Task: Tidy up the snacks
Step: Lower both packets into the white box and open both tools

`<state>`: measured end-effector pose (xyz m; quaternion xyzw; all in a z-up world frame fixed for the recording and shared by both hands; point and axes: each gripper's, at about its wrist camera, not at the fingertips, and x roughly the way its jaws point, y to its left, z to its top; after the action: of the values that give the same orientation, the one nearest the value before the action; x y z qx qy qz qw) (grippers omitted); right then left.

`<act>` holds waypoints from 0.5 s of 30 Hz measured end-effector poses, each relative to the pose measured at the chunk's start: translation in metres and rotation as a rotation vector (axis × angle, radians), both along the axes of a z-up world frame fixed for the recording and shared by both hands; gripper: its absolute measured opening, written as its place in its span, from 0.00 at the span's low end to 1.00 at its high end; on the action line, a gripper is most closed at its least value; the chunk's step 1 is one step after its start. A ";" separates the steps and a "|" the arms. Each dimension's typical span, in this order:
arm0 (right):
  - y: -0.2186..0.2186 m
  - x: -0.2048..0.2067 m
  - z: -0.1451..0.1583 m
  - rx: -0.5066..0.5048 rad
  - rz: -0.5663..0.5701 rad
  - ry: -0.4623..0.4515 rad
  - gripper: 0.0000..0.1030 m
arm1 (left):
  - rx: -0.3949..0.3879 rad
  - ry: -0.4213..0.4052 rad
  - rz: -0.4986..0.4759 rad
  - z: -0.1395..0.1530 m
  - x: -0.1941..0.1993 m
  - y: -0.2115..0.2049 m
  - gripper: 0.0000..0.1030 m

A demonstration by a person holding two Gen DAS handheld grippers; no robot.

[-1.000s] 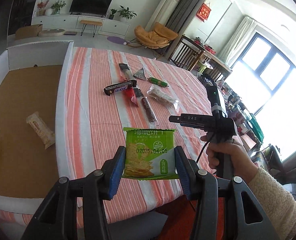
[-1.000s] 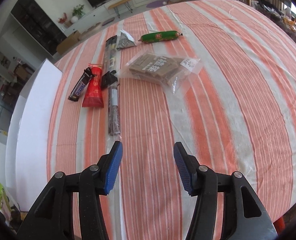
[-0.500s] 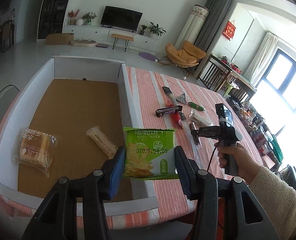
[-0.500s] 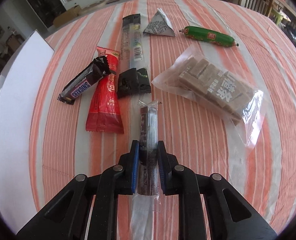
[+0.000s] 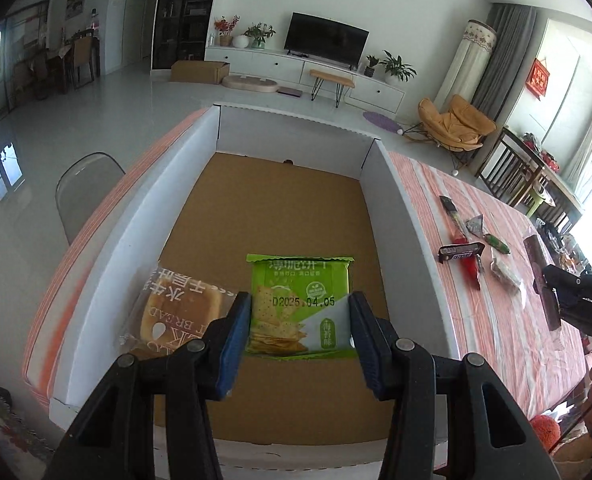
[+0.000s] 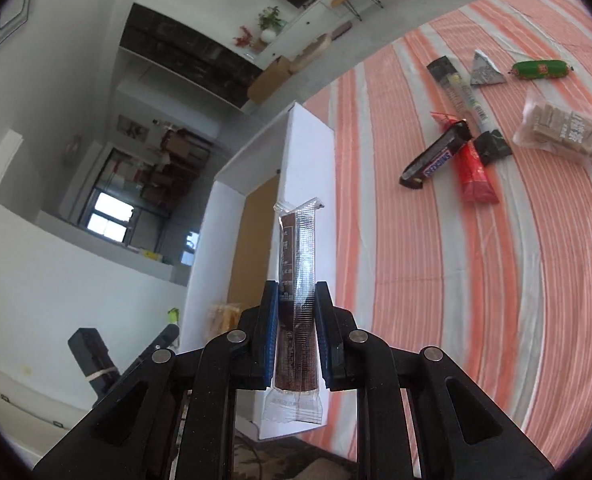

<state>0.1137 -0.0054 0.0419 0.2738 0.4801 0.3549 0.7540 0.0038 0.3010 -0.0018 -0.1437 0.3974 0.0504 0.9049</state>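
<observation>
My left gripper is shut on a green cracker packet and holds it over the brown floor of a white-walled cardboard box. A bread packet lies in the box just left of it. My right gripper is shut on a long brown snack stick in clear wrap, lifted off the table near the box's white wall. That gripper and stick also show in the left wrist view.
On the orange-striped tablecloth lie a Snickers bar, a red packet, a long black-ended stick, a triangular foil packet, a green sausage and a clear bag of wafers. A chair stands left of the table.
My left gripper has carried the cracker packet from over the table to over the box. My right gripper has shut on the brown stick and lifted it off the table toward the box.
</observation>
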 end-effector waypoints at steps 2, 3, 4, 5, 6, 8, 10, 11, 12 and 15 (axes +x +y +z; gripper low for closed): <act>0.042 -0.009 0.005 0.009 0.073 -0.013 0.18 | 0.015 0.014 0.025 -0.005 0.000 0.006 0.47; 0.062 -0.013 0.004 0.007 0.106 -0.015 0.18 | 0.021 0.022 0.038 -0.009 0.000 0.009 0.47; 0.078 -0.017 0.001 0.001 0.131 -0.016 0.18 | 0.031 0.036 0.049 -0.014 0.002 0.012 0.50; 0.093 -0.020 -0.004 -0.017 0.148 -0.019 0.21 | 0.043 0.058 0.055 -0.020 0.003 0.013 0.55; 0.106 -0.022 -0.010 -0.062 0.153 -0.026 0.25 | 0.048 0.080 0.059 -0.025 0.003 0.012 0.72; 0.119 -0.027 -0.019 -0.146 0.153 -0.050 0.52 | 0.037 0.088 0.086 -0.032 -0.002 0.014 0.92; 0.115 -0.034 -0.022 -0.206 0.131 -0.106 0.59 | 0.017 0.068 0.109 -0.034 -0.010 0.015 0.95; 0.108 -0.037 -0.022 -0.233 0.116 -0.137 0.59 | 0.009 0.064 0.112 -0.035 -0.011 0.014 0.95; 0.100 -0.040 -0.022 -0.266 0.093 -0.168 0.59 | 0.003 0.060 0.114 -0.035 -0.011 0.011 0.96; 0.055 -0.044 -0.022 -0.366 -0.017 -0.262 0.65 | -0.014 0.038 0.087 -0.029 -0.009 -0.009 0.96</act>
<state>0.0694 0.0494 0.0197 0.0878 0.4323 0.2880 0.8500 -0.0051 0.2922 -0.0304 -0.1661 0.4080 0.0898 0.8932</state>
